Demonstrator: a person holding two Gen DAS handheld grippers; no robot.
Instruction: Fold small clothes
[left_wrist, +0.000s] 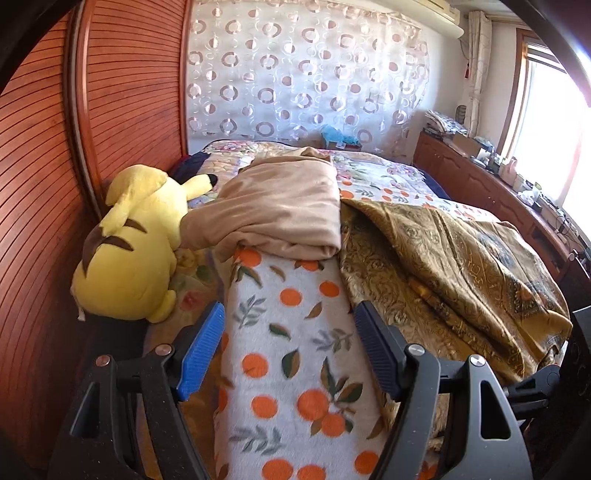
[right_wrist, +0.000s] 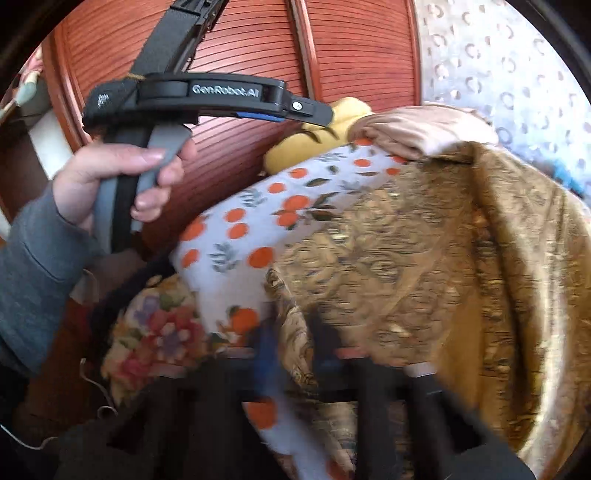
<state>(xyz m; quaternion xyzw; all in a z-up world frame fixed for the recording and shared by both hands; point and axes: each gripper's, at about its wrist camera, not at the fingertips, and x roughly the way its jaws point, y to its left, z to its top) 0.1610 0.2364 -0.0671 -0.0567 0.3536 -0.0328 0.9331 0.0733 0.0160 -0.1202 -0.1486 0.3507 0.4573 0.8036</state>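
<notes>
One gold patterned cloth (left_wrist: 461, 266) lies rumpled, unfolded.

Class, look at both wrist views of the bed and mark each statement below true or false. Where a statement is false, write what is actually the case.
1. The left gripper is open above the orange-print blanket. True.
2. The yellow plush toy lies by the window. False: it lies beside the ribbed wooden headboard, on the far side from the window.
3. A folded beige cloth rests on the orange-print blanket. True.
4. The gold patterned cloth is neatly folded into a square. False: it lies spread and rumpled.
5. The right gripper stands wide open. False: though blurred, its jaws are shut at the edge of the gold patterned cloth.
</notes>
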